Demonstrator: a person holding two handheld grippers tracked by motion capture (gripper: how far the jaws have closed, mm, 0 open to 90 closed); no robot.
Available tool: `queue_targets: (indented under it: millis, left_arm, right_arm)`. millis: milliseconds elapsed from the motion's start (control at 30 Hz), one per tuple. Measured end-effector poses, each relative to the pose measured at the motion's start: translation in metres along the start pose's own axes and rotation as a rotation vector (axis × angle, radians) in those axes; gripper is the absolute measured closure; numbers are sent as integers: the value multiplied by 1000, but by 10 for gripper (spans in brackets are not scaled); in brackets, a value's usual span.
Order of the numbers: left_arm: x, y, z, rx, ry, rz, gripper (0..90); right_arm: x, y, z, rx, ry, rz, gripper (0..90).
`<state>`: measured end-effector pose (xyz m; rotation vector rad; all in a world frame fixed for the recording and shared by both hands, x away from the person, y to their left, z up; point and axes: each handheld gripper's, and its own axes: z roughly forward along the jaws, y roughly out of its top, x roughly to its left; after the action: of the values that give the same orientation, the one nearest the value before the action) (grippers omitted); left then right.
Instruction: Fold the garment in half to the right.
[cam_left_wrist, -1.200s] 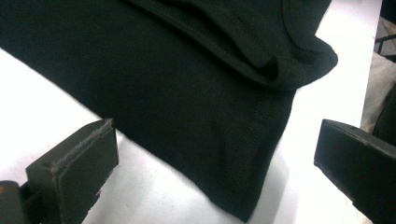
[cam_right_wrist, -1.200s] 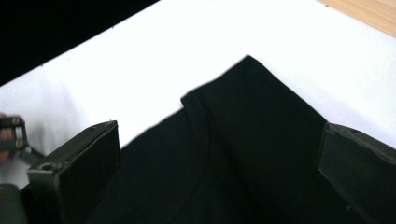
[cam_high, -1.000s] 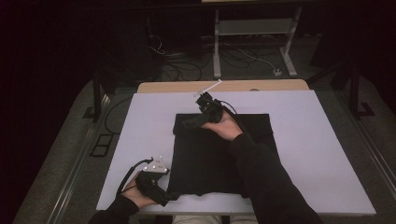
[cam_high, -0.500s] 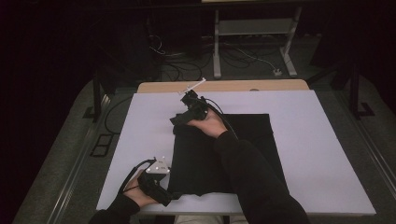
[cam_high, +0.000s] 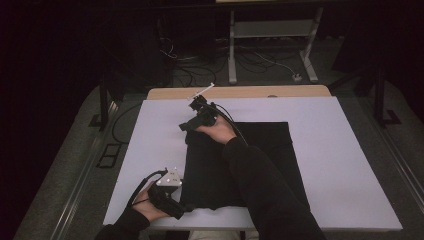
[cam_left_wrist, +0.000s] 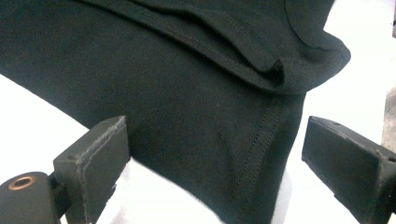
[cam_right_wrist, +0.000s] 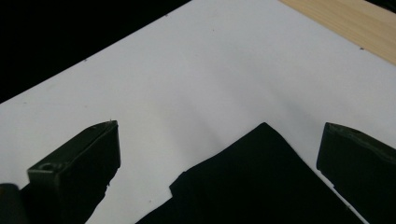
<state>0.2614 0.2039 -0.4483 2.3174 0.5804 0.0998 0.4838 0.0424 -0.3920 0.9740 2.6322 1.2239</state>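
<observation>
A black cloth (cam_high: 280, 150) lies folded flat in the middle of the white table top (cam_high: 350, 150). My left gripper (cam_high: 179, 205) is at the cloth's near left corner. In the left gripper view the hemmed corner of the cloth (cam_left_wrist: 177, 93) lies between the jaws of my left gripper (cam_left_wrist: 215, 135). Those jaws have just been closing a little, but the pads stand off the fabric. My right gripper (cam_high: 187, 125) hovers at the far left corner, open. In the right gripper view, that corner of the cloth (cam_right_wrist: 261, 186) points up between the spread jaws of my right gripper (cam_right_wrist: 219, 133).
A wooden strip (cam_high: 300, 91) borders the table's far edge. Behind it on the dark floor are cables (cam_high: 260, 57) and a metal stand (cam_high: 270, 30). White surface lies to the left and right of the cloth.
My right gripper has moved left along the cloth's far edge to its far left corner. The left hand has stayed at the near left corner.
</observation>
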Motion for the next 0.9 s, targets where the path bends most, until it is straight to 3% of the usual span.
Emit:
queue_targets:
  millis: [333, 500, 600, 700, 867, 900]
  left_arm:
    - [-2, 0, -1, 6, 28, 28, 147]
    - [-3, 0, -1, -15, 45, 22, 236]
    - [-4, 1, -1, -22, 48, 26, 299]
    - [-4, 2, -2, -19, 54, 38, 373]
    - [-4, 4, 0, -30, 59, 20, 476]
    - [-4, 5, -1, -19, 55, 36, 492]
  right_arm:
    - [-9, -5, 23, 39, -39, 13, 0]
    - [-9, -7, 34, 41, -31, 18, 3]
    - [-10, -8, 38, 44, -27, 18, 54]
    - [-10, -8, 42, 50, -38, 26, 58]
    - [-10, -9, 48, 61, -49, 23, 94]
    - [-11, -9, 49, 62, -52, 24, 108]
